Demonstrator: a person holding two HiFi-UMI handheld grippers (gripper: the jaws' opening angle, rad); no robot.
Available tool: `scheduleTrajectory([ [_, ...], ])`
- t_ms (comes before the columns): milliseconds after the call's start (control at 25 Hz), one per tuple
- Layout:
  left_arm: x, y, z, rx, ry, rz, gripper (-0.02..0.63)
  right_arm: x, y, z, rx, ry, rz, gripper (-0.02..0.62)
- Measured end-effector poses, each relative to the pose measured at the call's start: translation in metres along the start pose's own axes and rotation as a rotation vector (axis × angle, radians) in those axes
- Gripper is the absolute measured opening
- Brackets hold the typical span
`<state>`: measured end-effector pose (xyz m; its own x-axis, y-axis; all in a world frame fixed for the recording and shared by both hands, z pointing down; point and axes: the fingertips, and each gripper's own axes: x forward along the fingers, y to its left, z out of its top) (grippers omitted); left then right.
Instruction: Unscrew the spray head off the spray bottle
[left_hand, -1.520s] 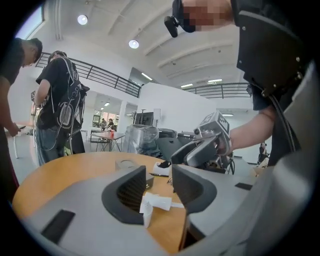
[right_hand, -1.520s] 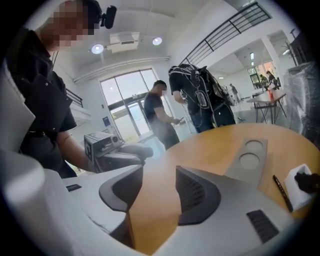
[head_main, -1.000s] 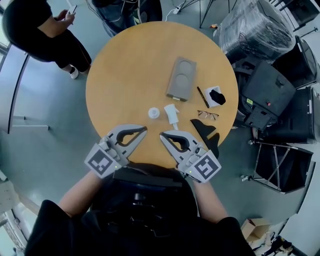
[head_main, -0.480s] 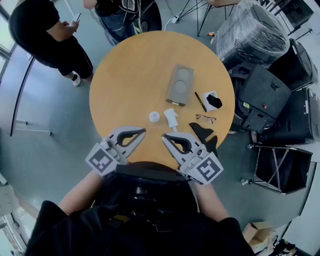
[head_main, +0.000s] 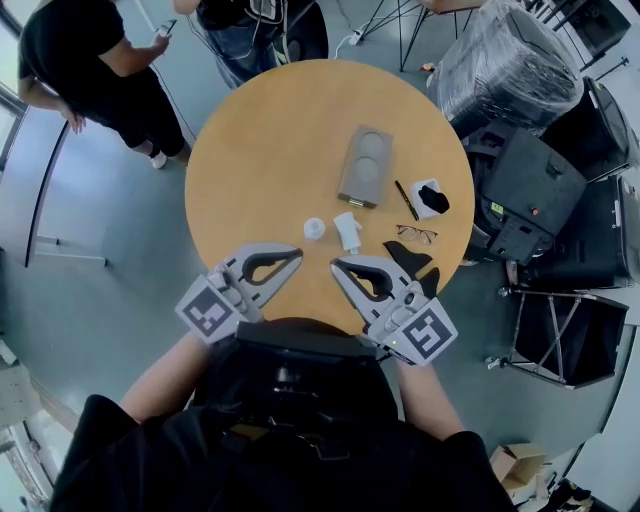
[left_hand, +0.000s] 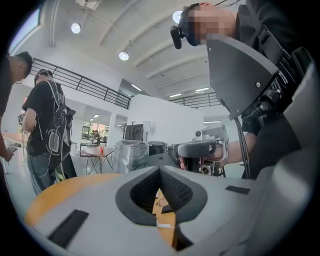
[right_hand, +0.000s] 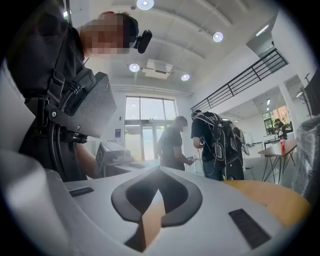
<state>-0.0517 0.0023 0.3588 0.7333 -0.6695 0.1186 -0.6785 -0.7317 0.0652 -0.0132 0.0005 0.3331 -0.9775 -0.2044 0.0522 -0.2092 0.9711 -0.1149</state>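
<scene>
Spray bottle (head_main: 347, 231) on the table (head_main: 260, 140), just beyond the right gripper (head_main: 336, 264)

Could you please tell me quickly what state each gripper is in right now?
Left gripper: shut, holding nothing.
Right gripper: shut, holding nothing.

Glasses (head_main: 416, 234) lie on the round table (head_main: 260, 140) near a grey tray (head_main: 364, 165).

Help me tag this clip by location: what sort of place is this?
Probably a big open lab or workshop hall: a round table on grey floor, black equipment cases beside it, and a railed balcony under a high ceiling.
</scene>
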Motion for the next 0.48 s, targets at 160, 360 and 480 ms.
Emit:
scheduleTrajectory([
  [160, -0.0002, -0.0035, 0.0013, -0.001, -0.011, -0.002, 0.008, -0.0014, -0.0012, 0.0026, -0.014, -0.035, -0.004, 0.003],
  [360, -0.0027, -0.0026, 0.0004, -0.013, -0.009, -0.003, 0.008, 0.0006, -0.0022, 0.001, 0.014, -0.039, -0.016, 0.003],
  [480, -0.0037, -0.003, 0.003, -0.017, -0.024, -0.011, 0.008, 0.0012, -0.0022, -0.003, 0.024, -0.032, -0.019, 0.003],
])
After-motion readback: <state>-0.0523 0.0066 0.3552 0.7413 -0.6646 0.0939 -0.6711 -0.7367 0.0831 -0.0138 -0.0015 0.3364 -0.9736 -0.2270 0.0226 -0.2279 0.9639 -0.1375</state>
